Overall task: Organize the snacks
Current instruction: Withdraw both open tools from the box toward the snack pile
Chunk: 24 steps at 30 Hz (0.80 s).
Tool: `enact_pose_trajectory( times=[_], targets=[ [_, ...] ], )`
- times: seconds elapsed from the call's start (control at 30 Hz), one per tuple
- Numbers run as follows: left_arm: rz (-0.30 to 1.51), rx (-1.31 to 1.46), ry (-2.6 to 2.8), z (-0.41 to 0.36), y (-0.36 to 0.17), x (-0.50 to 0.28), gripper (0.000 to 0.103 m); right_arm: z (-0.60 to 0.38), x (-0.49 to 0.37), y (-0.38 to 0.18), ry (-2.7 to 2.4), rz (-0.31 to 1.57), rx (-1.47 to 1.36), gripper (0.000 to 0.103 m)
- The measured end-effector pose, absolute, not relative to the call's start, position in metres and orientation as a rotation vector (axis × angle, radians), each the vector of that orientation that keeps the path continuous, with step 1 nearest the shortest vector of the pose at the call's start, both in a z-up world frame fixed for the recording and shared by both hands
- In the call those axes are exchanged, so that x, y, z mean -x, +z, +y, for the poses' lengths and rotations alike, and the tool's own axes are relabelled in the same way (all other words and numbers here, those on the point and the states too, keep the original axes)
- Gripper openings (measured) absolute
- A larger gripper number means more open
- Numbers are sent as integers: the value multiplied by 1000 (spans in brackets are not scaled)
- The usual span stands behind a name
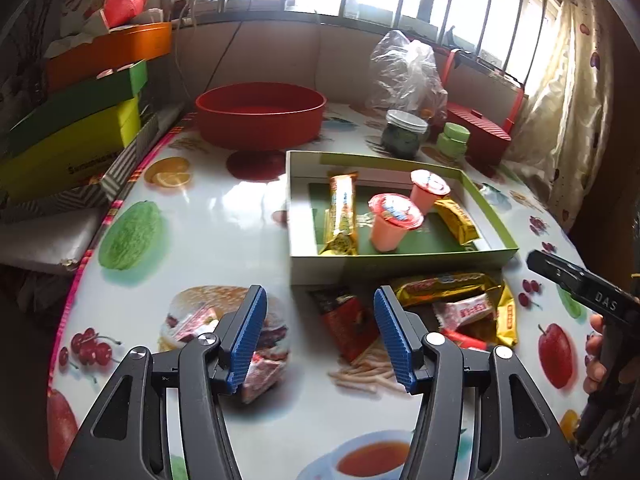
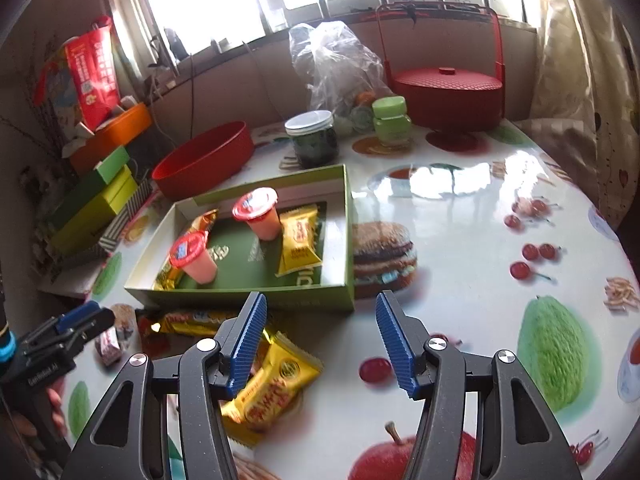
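Both tongs stand apart with nothing between their blue pads. The left tongs (image 1: 320, 336) hover low over the bench (image 1: 224, 216), above a dark red packet (image 1: 352, 322) and just short of the loose snacks. The right tongs (image 2: 320, 340) hang over the bench too, their left pad just above a yellow packet (image 2: 270, 390) that lies outside the box.

Beyond them, a small heap waits in front of the green tray box (image 1: 496, 232): a long gold bar (image 1: 444, 286), a white-and-red sweet (image 1: 464, 312), the dark red packet and the yellow packet. Another small wrapped sweet (image 1: 196, 322) lies apart to the left, on the printed burger.

Inside the box are already two pink jelly cups (image 1: 394, 220) with red lids, a long gold wafer bar (image 1: 342, 216) and a yellow packet (image 2: 300, 240).

The sorting looks roughly half done: four snacks are boxed, and about five remain on the bench. Neither pair of tongs holds anything, so the next pick has not begun.
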<state>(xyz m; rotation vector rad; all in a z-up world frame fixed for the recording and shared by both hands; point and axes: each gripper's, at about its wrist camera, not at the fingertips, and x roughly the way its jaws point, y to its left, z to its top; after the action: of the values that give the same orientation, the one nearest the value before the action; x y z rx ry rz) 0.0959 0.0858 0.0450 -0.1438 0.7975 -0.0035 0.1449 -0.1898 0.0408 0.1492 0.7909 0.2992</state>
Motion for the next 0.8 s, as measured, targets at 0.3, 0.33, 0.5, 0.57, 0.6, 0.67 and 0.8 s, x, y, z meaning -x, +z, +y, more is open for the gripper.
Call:
enact_pose_trajectory(
  times=[0.3,0.33,0.5,0.57,0.6,0.67,0.8],
  targets=[
    [814,200,79,118,33,-83,57,-178,-132,23,310,857,-168,57],
    [817,204,86,121,32,-83,57,-174,-132,21,317,865,-162,57],
    [830,228,102,132,26,-78,57,-155,-130,12,334,903,-124,57],
    [835,242,104,135,24,-77,57,-150,-130,9,332,916,-102,57],
    [839,249,108,137,22,-76,57,-147,-129,8,327,919,-78,57],
    [846,259,114,139,21,-76,57,-143,-128,5,307,928,-38,57],
    [851,269,122,142,19,-75,57,-139,-124,3,275,925,34,57]
  ],
)
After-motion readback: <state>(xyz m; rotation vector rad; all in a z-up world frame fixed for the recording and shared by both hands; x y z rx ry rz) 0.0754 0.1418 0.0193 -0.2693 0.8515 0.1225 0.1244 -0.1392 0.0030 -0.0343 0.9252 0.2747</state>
